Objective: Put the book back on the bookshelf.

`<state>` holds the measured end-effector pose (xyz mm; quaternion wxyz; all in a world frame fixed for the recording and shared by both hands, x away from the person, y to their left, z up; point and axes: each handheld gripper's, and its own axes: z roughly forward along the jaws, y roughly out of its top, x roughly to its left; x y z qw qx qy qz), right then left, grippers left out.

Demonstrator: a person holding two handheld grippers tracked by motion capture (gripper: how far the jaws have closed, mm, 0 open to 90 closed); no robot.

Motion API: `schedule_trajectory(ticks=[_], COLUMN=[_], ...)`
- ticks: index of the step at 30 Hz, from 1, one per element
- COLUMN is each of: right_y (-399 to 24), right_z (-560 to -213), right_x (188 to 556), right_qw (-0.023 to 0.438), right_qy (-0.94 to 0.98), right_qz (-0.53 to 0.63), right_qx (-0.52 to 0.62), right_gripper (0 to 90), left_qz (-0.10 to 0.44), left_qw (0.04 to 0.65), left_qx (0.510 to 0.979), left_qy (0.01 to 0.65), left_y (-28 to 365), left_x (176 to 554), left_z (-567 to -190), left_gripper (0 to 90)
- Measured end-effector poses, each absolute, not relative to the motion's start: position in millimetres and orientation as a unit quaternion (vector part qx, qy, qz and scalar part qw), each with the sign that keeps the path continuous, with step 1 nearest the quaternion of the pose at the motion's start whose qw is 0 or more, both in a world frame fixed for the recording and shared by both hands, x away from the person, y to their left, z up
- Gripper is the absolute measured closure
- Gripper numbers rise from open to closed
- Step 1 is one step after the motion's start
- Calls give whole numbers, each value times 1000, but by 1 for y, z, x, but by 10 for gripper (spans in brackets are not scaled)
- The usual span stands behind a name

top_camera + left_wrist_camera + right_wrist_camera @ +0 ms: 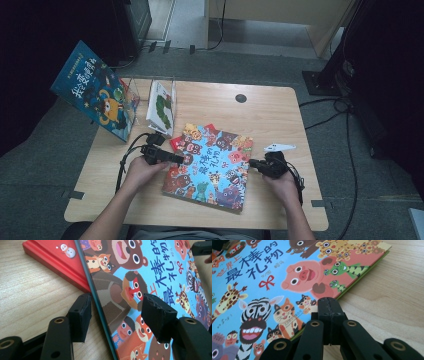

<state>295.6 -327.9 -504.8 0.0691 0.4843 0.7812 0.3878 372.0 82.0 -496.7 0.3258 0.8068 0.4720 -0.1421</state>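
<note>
The wooden table (280,115) carries everything here, and the animal picture book (212,167) lying flat near its front middle serves as the landmark. This book has a light blue cover crowded with cartoon animals and dark blue Chinese characters; it lies slightly skewed, its upper left corner resting on a red book (176,142) that peeks out from beneath it. Beyond the animal picture book's far left corner, a clear acrylic book stand (131,92) holds a white book with a green caterpillar (161,107) standing upright, and a dark blue picture book (95,90) leans tilted against the stand's left side. The left gripper (176,159) sits at the animal picture book's left edge, with its jaws spread apart on either side of that edge: in the left gripper view one pad (80,315) is over the bare wood and the other pad (156,316) is over the cover, and neither presses on the book. The right gripper (254,164) sits at the animal picture book's right edge, its jaws closed flat against each other with nothing between them, their tip just at the cover's green edge. A small white three-cornered plate (280,147) shows just above the right gripper.
</note>
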Motion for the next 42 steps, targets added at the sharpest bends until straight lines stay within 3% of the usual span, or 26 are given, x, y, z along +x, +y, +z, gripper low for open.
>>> schedule_trajectory(ticks=[11, 18, 25, 34, 38, 42], right_y=[-325, -324, -323, -320, -312, -307], right_z=[-506, -506, -507, -513, -514, -514], right_x=[298, 296, 296, 303, 306, 308], right_qw=[66, 65, 75, 52, 58, 57], right_qy=[783, 786, 787, 781, 783, 788], right_qz=[392, 393, 395, 412, 413, 417], right_qx=[479, 473, 468, 466, 461, 449], right_gripper=[900, 900, 900, 900, 900, 900], left_qz=[-145, -150, -125, -142, -199, -214], left_qw=[319, 320, 293, 341, 365, 393], left_qx=[807, 802, 817, 790, 770, 758], left_qy=[475, 480, 480, 489, 485, 475], left_y=[85, 84, 78, 98, 102, 102], left_x=[373, 372, 371, 370, 371, 372], left_z=[-496, -496, -492, -462, -459, -444], left_gripper=[461, 437, 493, 555, 562, 599])
